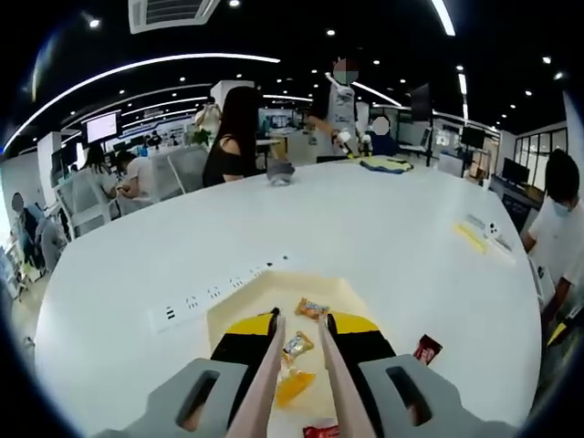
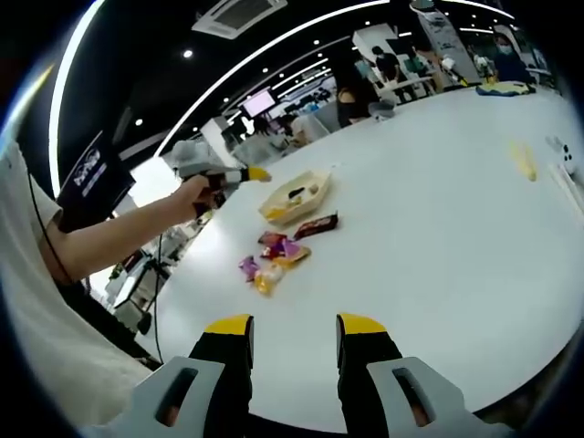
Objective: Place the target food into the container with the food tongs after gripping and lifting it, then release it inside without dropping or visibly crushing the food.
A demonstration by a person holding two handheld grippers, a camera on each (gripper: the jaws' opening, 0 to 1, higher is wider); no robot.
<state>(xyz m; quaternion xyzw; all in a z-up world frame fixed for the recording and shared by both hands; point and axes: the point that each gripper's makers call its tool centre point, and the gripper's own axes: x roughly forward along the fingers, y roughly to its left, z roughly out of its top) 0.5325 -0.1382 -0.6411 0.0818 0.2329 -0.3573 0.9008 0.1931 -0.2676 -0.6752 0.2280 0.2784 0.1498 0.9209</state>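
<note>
- Left gripper view: a small wrapped snack (image 1: pixel 297 344) sits between the two pale arms of the food tongs (image 1: pixel 265 383), over the cream container (image 1: pixel 239 306); whether it is pinched or simply lying on the container floor I cannot tell
- An orange-wrapped snack (image 1: pixel 312 309) lies in the container just beyond the tong tips, and a yellow packet (image 1: pixel 294 387) lies nearer the camera between the tong arms
- The left gripper (image 1: pixel 301 321) has its yellow-tipped fingers (image 1: pixel 248 325) closed against the outside of the tongs, squeezing them, with the tong arms slightly apart at their tips
- A dark red packet (image 1: pixel 426 348) lies on the white table (image 1: pixel 383 237) just beside the container, and a power strip (image 1: pixel 214 294) runs along its far side
- Right gripper view: the right gripper (image 2: pixel 294 330) hovers above the table with fingers (image 2: pixel 227 336) spread apart and nothing between them; well ahead lie a cluster of coloured snack packets (image 2: pixel 272 258), and a hand (image 2: pixel 194 195) holds the other gripper above the container
- My judgement for the release: ease the squeeze gradually with the tong tips low inside the container, then lift straight out so nothing is dragged over the rim
</note>
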